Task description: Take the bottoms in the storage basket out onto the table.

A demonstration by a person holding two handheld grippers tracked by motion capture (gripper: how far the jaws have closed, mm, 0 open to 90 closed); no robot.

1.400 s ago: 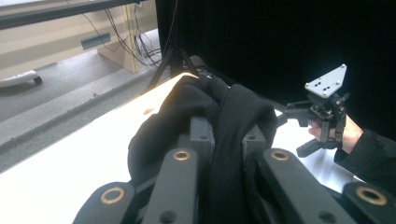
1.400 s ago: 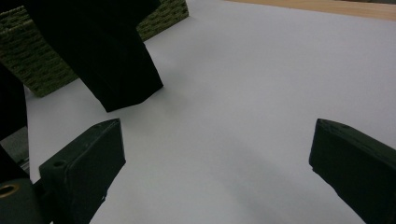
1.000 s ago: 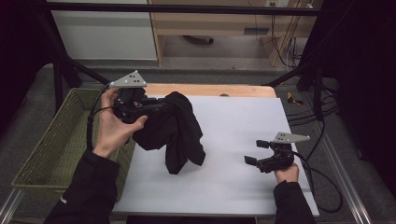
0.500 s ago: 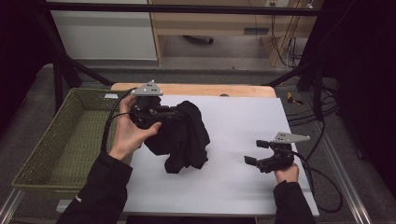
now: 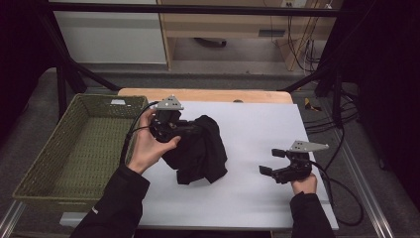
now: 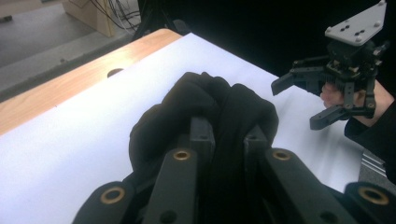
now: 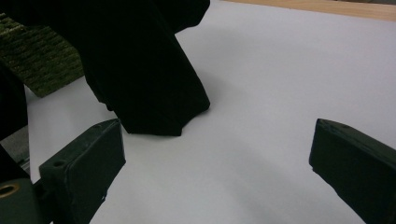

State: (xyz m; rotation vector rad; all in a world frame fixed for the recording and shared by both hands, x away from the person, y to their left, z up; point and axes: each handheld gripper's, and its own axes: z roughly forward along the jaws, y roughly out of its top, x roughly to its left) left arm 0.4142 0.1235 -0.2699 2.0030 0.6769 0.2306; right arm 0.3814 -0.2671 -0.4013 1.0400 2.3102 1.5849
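A black cloth garment (image 5: 200,151) hangs bunched from my left gripper (image 5: 190,130), its lower end resting on the white table sheet (image 5: 257,129). In the left gripper view the two jaws pinch a fold of the cloth (image 6: 219,107), so my left gripper (image 6: 224,135) is shut on it. My right gripper (image 5: 271,162) rests low at the right of the sheet, held by a hand, jaws wide apart with nothing between them. In the right gripper view the cloth's (image 7: 144,79) lower corner lies ahead and to the left of my right gripper (image 7: 219,154).
A green woven basket (image 5: 74,148) stands off the sheet's left edge. A wooden table edge (image 5: 208,94) runs along the back. Cables trail at the right side (image 5: 341,193). Bare white sheet lies between the cloth and the right gripper.
My left gripper has carried the cloth down and to the right, away from the basket side, so the cloth's lower end now rests on the sheet. The right gripper has stayed put.
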